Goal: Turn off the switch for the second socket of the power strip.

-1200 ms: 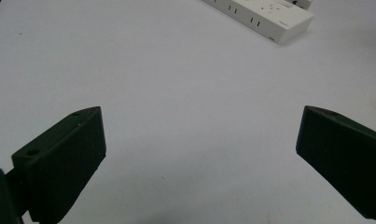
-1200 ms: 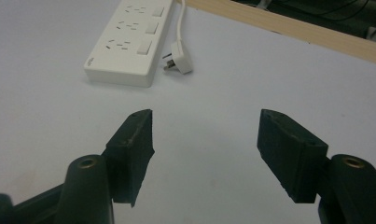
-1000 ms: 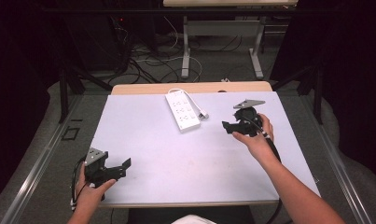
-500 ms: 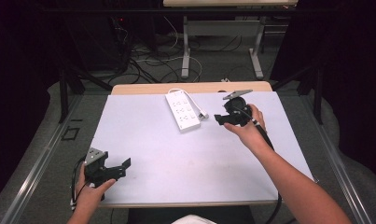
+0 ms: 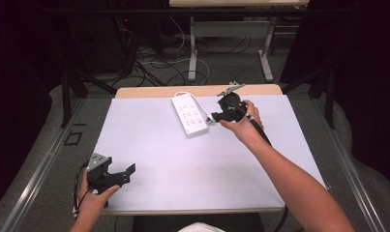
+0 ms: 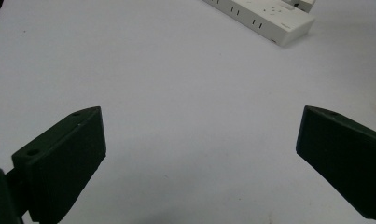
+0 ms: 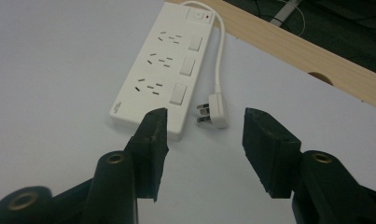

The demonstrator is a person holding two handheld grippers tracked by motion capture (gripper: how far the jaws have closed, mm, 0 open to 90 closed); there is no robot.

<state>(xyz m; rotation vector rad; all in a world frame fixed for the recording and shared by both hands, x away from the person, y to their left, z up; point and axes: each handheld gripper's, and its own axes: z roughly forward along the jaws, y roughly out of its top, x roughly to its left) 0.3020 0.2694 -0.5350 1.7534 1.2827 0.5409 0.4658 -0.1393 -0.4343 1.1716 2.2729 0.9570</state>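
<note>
A white power strip lies flat near the table's far edge, its three socket rows and switches facing up. Its short white cord ends in a white plug lying on the table just beside the strip's near end. My right gripper is open and hovers close above the table, the plug seen between its jaws a little ahead. In the high view the right gripper sits beside the strip's right side. My left gripper rests open at the near left corner; a corner of the strip shows far ahead.
The table carries a pale white sheet, with a bare wooden strip along the far edge. Beyond the table, cables and metal desk legs lie on the floor. A black cable trails along the right forearm.
My right gripper has moved left and forward toward the power strip and its plug. The left gripper has stayed put.
</note>
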